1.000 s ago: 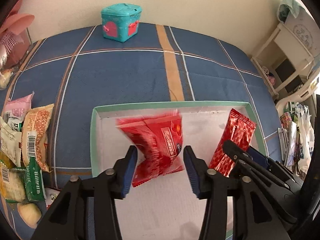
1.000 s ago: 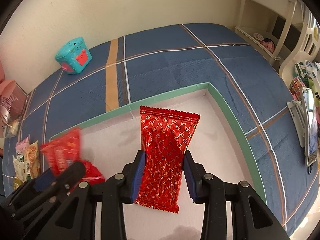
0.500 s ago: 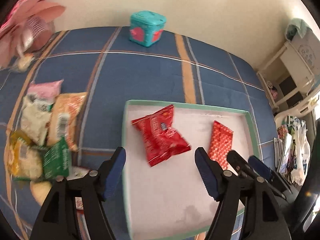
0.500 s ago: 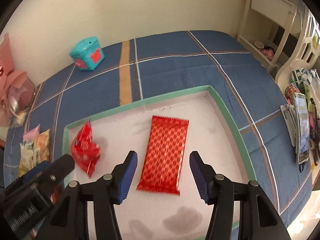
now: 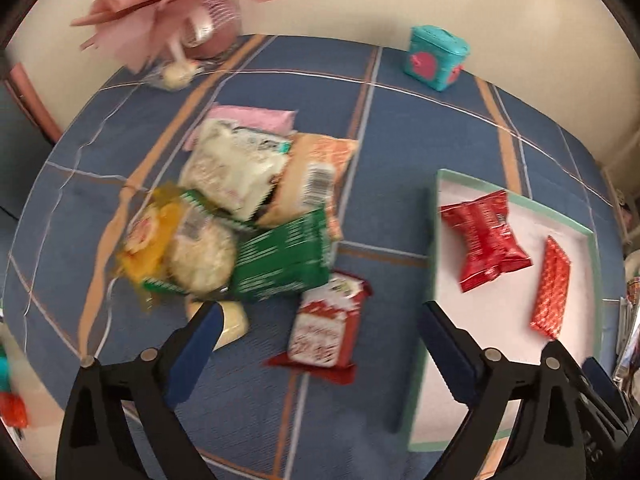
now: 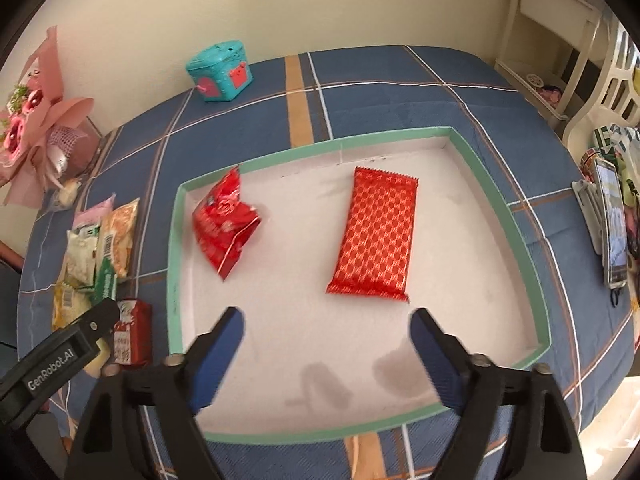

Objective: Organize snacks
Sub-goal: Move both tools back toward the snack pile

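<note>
A shallow box with a green rim (image 6: 320,148) (image 5: 436,216) lies on the blue plaid cloth. Inside it lie a crumpled red snack bag (image 6: 224,222) (image 5: 484,244) and a flat red patterned bar (image 6: 376,236) (image 5: 552,288). A heap of loose snack packets (image 5: 248,220) (image 6: 96,248) lies left of the box, with a red-and-white packet (image 5: 326,328) (image 6: 130,330) nearest. My left gripper (image 5: 320,320) is open and empty above the red-and-white packet. My right gripper (image 6: 326,320) is open and empty above the box, short of the bar.
A teal toy box (image 6: 220,70) (image 5: 436,58) stands at the far edge by the wall. A pink bouquet (image 5: 176,4) (image 6: 36,120) lies at the far left. A phone (image 6: 612,220) and white furniture (image 6: 560,40) are on the right.
Both grippers have let go of their red snacks, opened wide and pulled back. The left gripper has swung left from the box to above the snack heap.
</note>
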Demonstrator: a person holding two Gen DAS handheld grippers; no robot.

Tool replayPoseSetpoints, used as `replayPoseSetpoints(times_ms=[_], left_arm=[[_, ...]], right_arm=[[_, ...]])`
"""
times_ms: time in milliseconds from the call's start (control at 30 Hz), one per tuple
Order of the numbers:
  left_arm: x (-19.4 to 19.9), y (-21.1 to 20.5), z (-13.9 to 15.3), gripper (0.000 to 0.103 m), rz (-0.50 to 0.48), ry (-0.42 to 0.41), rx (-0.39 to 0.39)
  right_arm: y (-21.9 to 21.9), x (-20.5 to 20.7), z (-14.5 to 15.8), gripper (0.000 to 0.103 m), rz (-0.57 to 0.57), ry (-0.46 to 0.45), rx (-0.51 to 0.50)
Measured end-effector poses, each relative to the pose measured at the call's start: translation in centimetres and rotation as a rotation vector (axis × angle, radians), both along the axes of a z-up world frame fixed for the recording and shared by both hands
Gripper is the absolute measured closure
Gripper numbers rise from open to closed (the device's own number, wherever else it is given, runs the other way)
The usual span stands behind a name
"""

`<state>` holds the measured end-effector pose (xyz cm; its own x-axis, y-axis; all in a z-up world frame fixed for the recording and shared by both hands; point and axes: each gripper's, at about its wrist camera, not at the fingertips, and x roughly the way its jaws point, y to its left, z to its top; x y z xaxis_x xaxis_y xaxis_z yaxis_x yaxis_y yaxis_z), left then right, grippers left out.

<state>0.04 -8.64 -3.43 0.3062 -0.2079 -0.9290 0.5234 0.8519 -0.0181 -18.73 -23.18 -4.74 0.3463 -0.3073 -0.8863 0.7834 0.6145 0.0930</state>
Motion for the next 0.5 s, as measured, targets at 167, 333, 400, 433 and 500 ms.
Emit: replayPoseSetpoints(times_ms=[167, 333, 400, 433, 500], left_arm=[[-0.3, 1.5, 0.3, 0.005, 0.002, -0.030, 0.014], [0.0, 3.0, 1.1, 0.005, 0.004, -0.063, -0.007], [0.5, 3.8, 1.4, 0.005, 0.003, -0.083, -0.015], [0.7, 3.9, 1.6, 0.005, 0.006, -0.090, -0.016], [1.6, 4.7, 2.1, 0.005, 0.024, -0.109, -0.019]], right_arm=[[1.7, -0.2, -0.2, 0.000, 0.027, 0.006, -0.007], [3.0, 0.0, -0.1, 0.000, 0.064, -0.031, -0.003], [3.5, 0.6, 0.1, 0.000, 0.078, -0.046, -0.009], [3.7, 1.0, 0.1, 0.000, 0.084, -0.049, -0.015], [4.6, 1.9, 0.2, 0.000, 0.109, -0.063, -0.030]])
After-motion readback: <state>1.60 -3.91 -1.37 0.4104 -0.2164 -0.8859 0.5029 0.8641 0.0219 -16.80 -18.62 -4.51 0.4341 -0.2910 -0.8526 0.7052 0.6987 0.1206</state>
